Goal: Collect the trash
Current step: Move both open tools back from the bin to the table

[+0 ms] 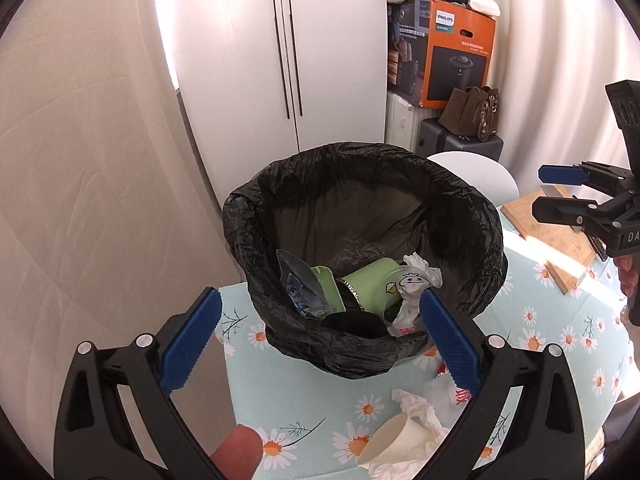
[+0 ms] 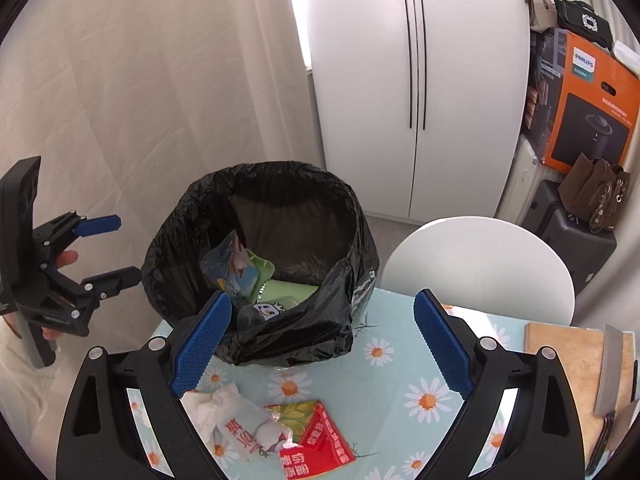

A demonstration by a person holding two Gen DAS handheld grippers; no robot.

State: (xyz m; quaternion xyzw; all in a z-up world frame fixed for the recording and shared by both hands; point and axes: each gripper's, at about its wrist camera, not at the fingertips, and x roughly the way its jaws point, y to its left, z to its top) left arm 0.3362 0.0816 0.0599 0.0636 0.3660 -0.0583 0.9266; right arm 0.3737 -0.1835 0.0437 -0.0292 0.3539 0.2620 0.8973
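Note:
A bin lined with a black bag (image 1: 360, 208) (image 2: 260, 200) stands on the daisy-print tablecloth (image 1: 560, 320). Inside lie a green cup (image 1: 372, 284), a foil wrapper (image 1: 300, 284) and a white printed wrapper (image 1: 416, 280). My left gripper (image 1: 320, 344) is open and empty just before the bin's near rim; it also shows in the right wrist view (image 2: 110, 248). My right gripper (image 2: 324, 340) is open and empty above the table beside the bin; it also shows in the left wrist view (image 1: 548, 190). On the cloth lie a paper cup (image 1: 396, 440), crumpled tissue (image 1: 420, 404) (image 2: 212, 404), a white wrapper (image 2: 248, 432) and a red packet (image 2: 320, 440).
A wooden cutting board (image 2: 568, 364) with a cleaver (image 2: 610, 372) lies at the table's right. A white chair (image 2: 480, 264) stands behind the table. White cabinet (image 2: 420, 80), curtain, an orange box (image 2: 592, 108), bags and a suitcase stand behind.

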